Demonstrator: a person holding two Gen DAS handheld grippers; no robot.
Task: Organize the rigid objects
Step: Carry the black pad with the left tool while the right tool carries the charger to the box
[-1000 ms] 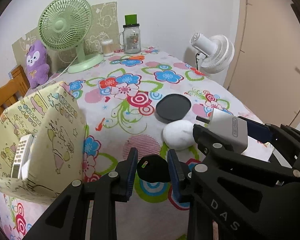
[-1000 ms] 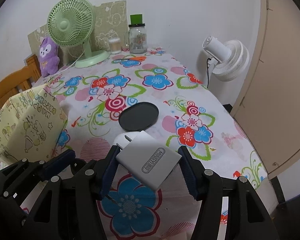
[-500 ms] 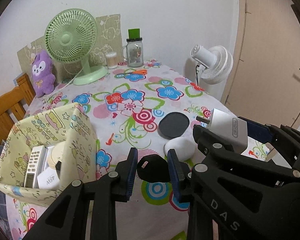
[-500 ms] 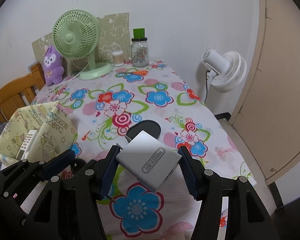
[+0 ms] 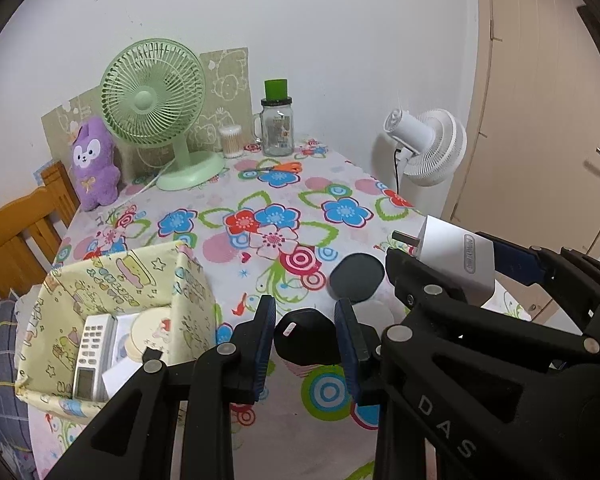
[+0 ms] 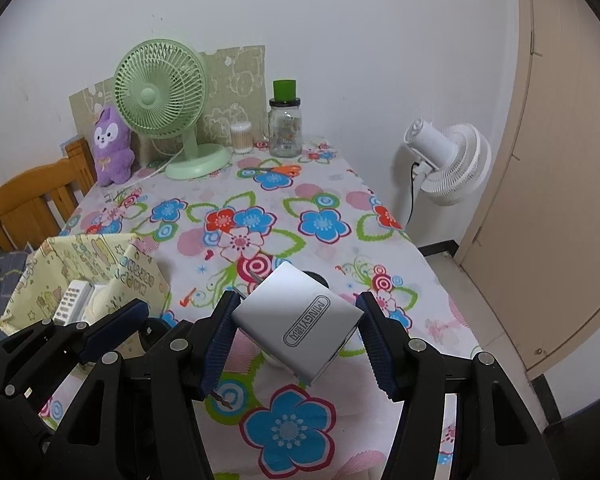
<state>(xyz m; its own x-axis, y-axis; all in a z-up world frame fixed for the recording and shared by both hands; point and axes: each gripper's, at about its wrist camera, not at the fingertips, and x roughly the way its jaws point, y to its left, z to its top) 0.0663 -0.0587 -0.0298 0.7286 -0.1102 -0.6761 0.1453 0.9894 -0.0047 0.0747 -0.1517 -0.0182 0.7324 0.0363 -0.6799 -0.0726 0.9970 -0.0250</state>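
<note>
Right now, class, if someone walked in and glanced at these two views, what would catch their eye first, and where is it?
Nearest the lens, the right gripper clamps a silver plug adapter, held tilted above the flowered tablecloth, while the left gripper pinches a small black object. At the table's far end stands a green desk fan beside a purple plush toy. A yellow fabric box holding a remote sits at the near left.

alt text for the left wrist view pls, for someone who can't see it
The left gripper is shut on a small black object above a floral tablecloth, with the right gripper beside it clamping a white plug adapter. At left, a yellow fabric bin holds a remote; a green fan stands at the back.
</note>
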